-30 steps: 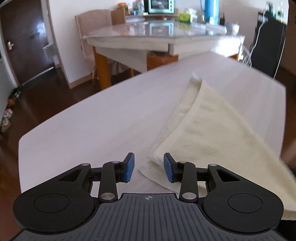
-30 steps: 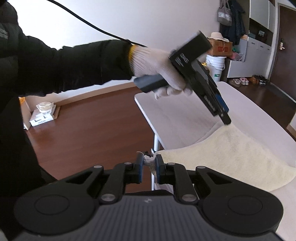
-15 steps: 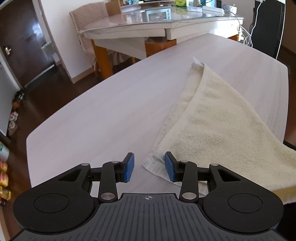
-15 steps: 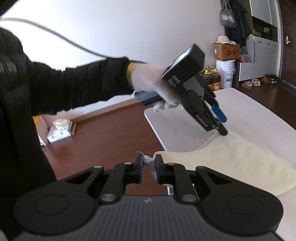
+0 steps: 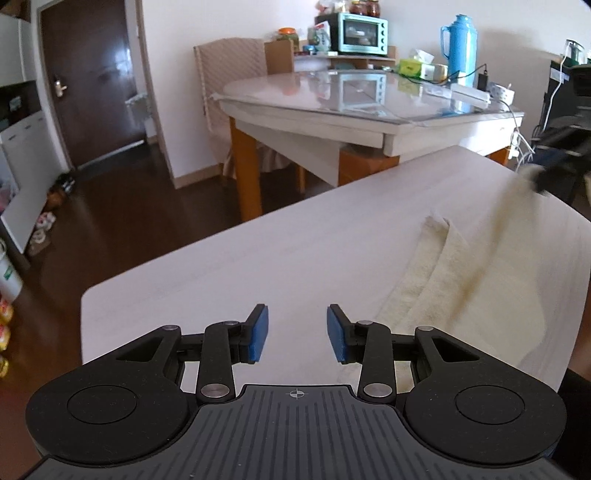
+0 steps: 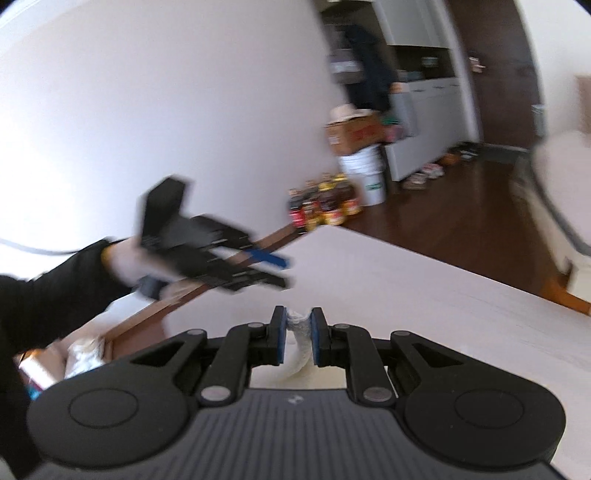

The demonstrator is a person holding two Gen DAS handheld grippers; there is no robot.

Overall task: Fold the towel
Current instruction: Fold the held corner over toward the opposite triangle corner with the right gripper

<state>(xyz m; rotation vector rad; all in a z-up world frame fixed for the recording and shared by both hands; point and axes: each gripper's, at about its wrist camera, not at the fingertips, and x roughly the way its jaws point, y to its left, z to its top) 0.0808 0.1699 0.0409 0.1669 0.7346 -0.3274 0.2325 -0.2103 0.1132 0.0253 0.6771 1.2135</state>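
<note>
One cream towel (image 5: 436,295) on pale wood tabletop (image 5: 258,266), right half, long axis running from near edge away toward far right; one corner lifted off surface. Right claw (image 6: 299,334) narrow, pinching that towel corner btw. blue pads. Left claw (image 5: 297,334) above bare tabletop, just left of towel, jaws closing, nothing btw. them. Behind: one glass-topped dining table (image 5: 369,107), one mint oven (image 5: 364,33), one blue flask (image 5: 460,48), dark wood floor, one brown door.
</note>
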